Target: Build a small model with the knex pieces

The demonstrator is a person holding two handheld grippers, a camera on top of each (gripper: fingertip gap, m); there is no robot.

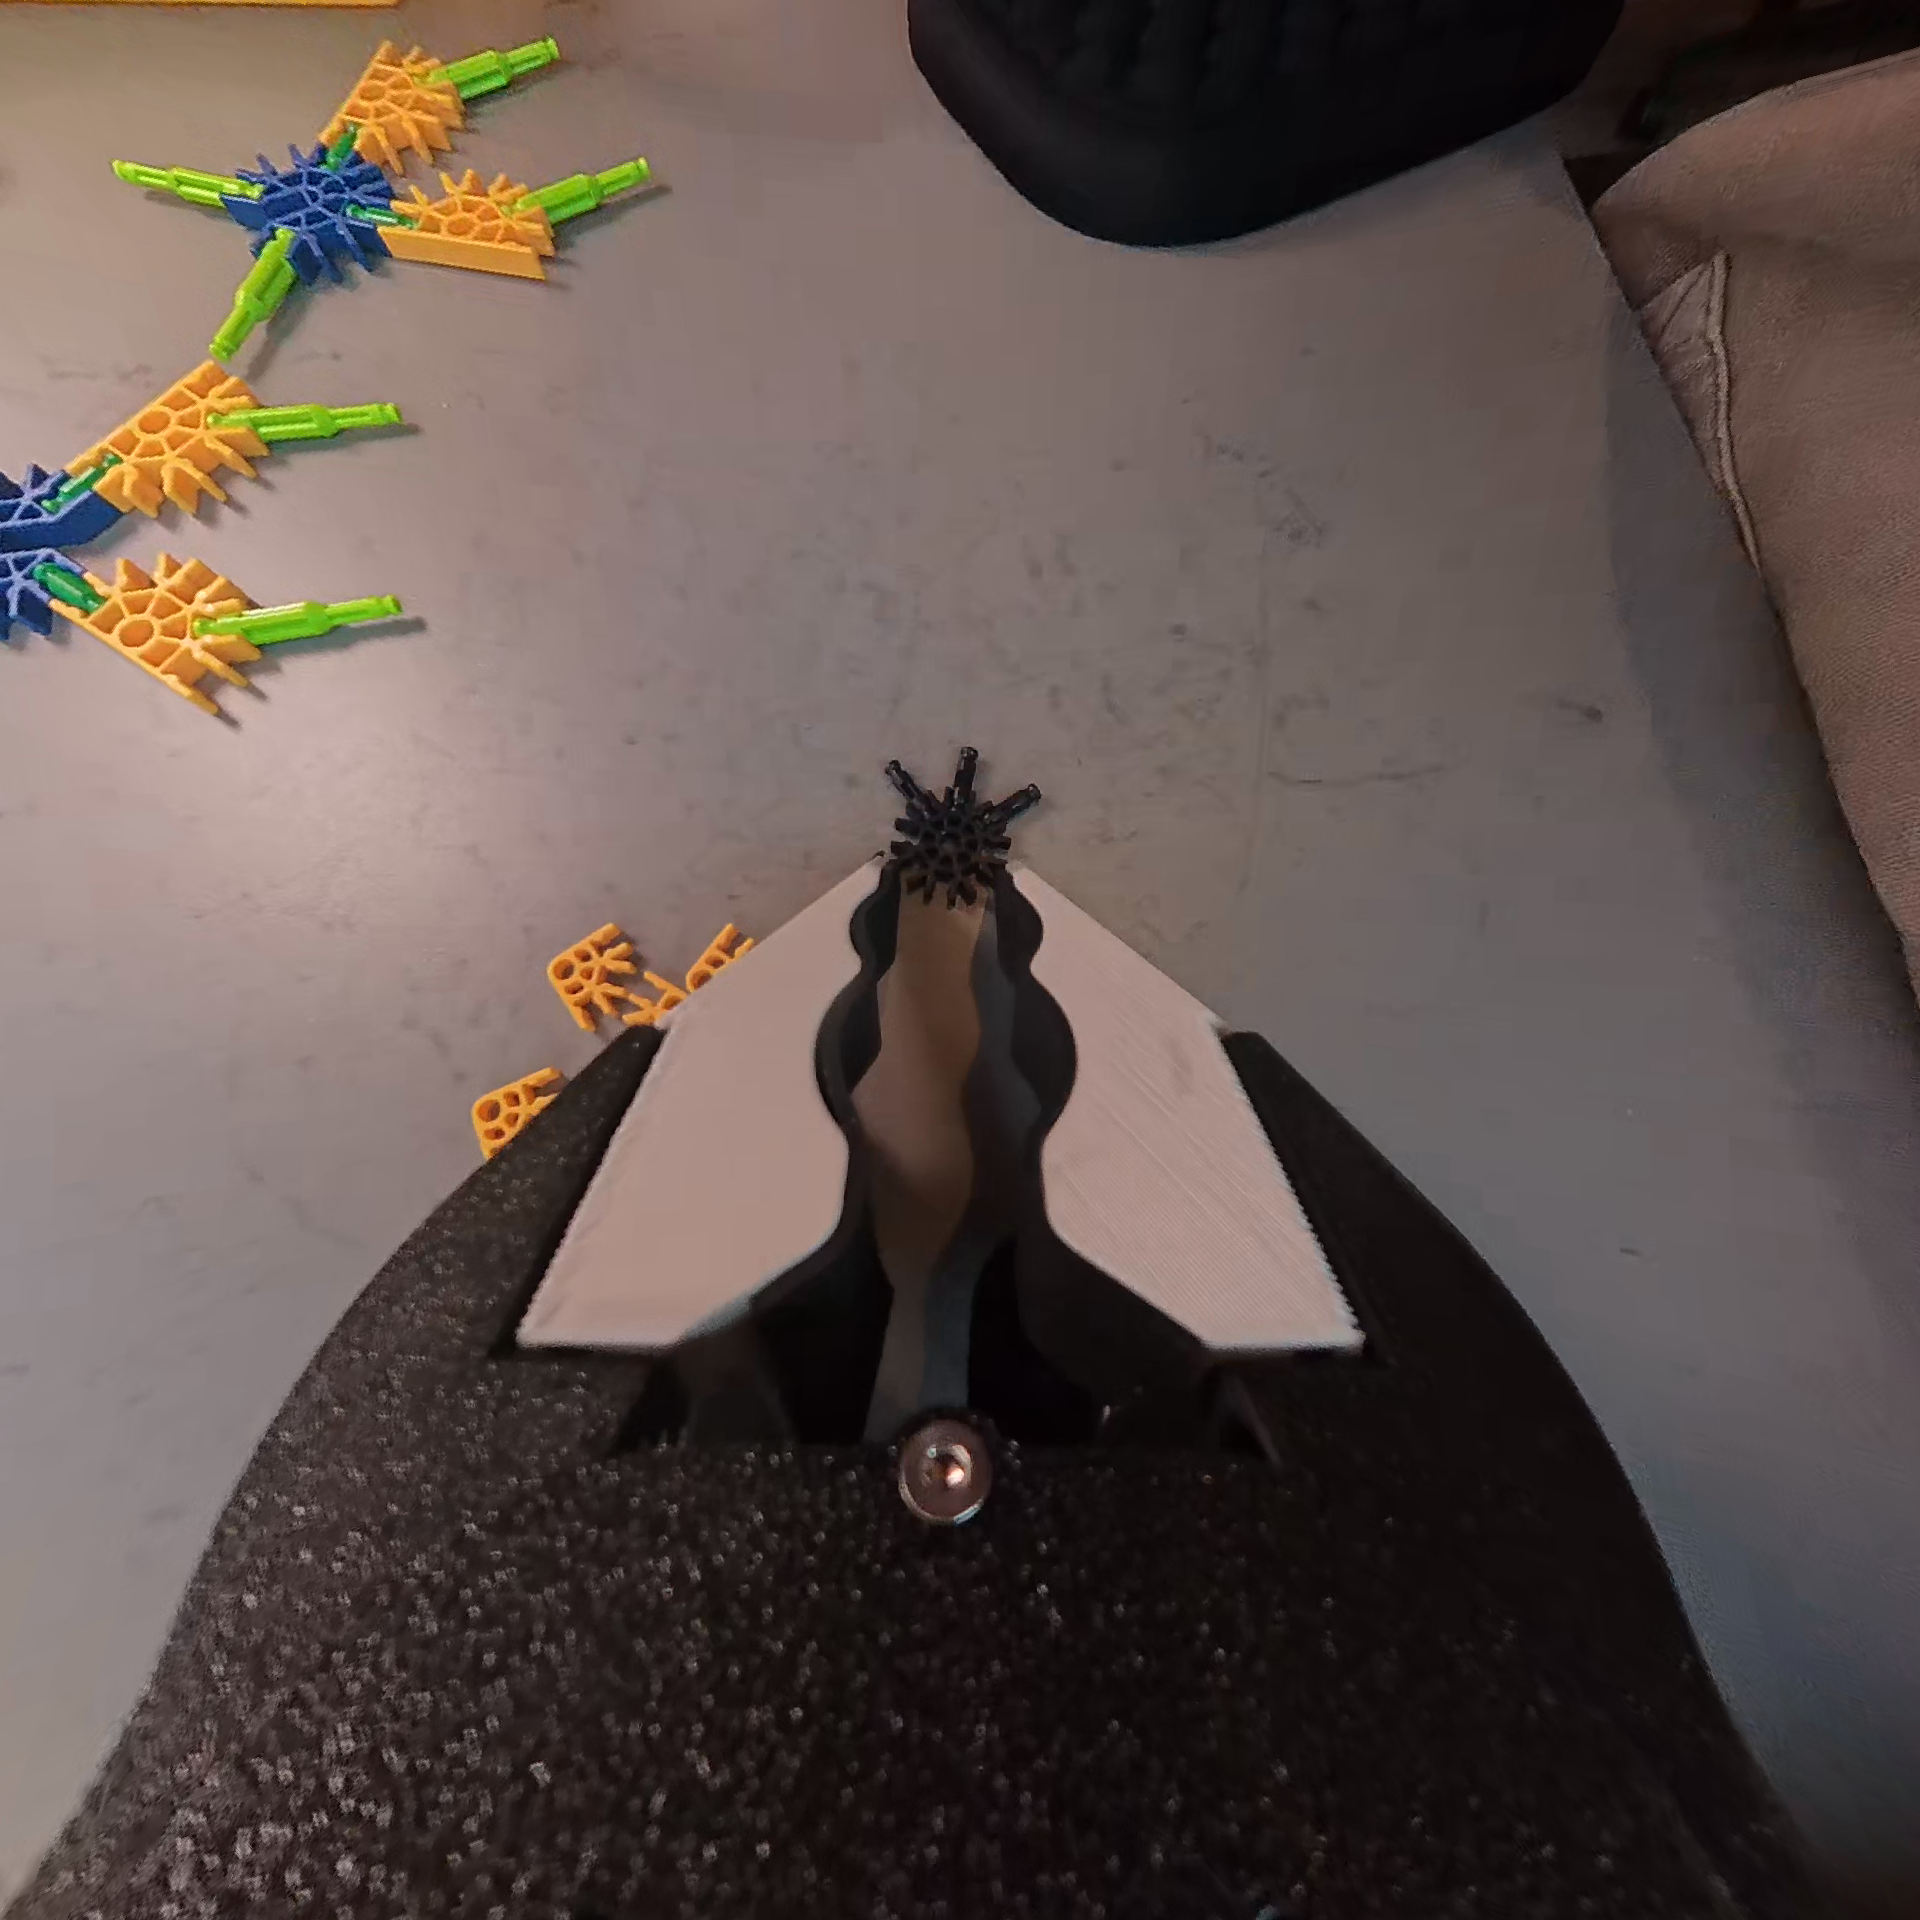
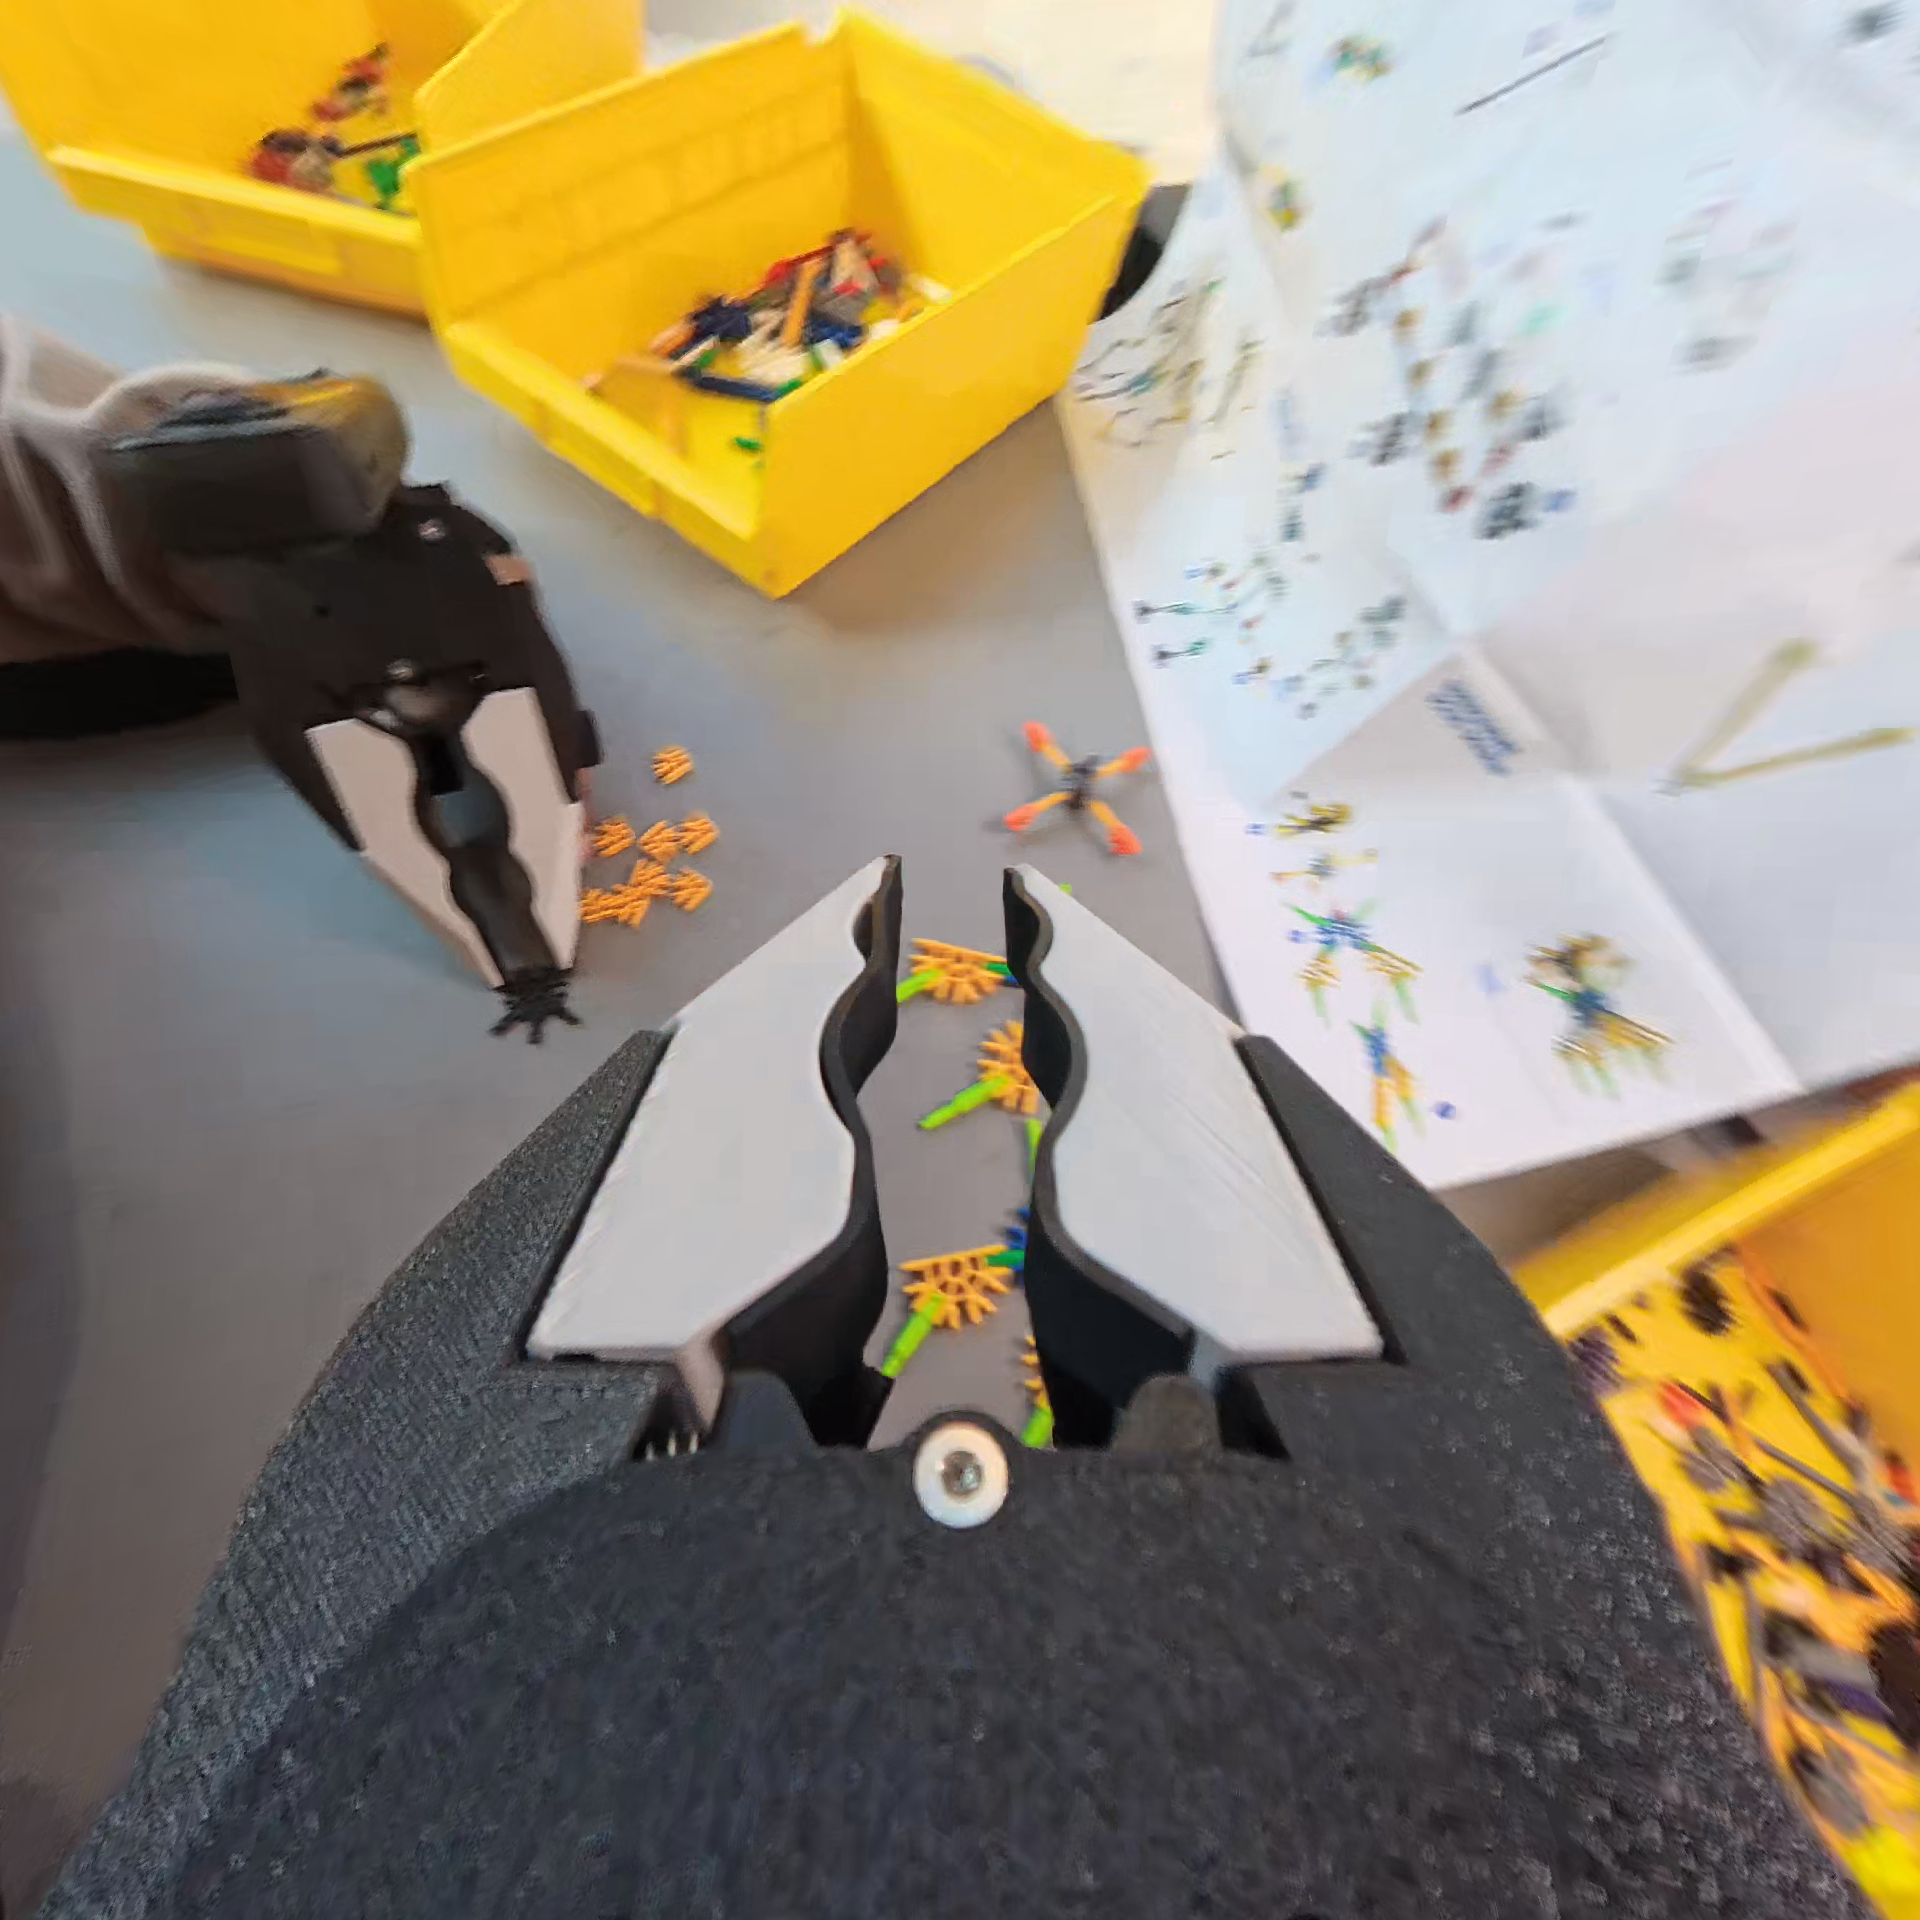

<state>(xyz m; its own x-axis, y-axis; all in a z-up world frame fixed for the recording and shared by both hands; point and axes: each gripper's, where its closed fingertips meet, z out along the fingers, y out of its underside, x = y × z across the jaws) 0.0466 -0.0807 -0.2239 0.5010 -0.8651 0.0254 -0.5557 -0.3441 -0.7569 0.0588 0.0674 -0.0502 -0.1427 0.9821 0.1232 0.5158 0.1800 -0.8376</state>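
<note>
Pinching a black spiked connector (image 1: 961, 831) in the left gripper (image 1: 948, 871), right gripper (image 2: 948, 883) hovering unclenched over finished yellow-green-blue assemblies (image 2: 961, 1283) below

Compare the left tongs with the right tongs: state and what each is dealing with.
The left tongs are shut on a small black spiky connector at their tips; the right tongs are open and hold nothing. The left tongs point down at bare grey table; the right tongs hang over orange and green pieces. Both have pale fingers with wavy black pads.
</note>
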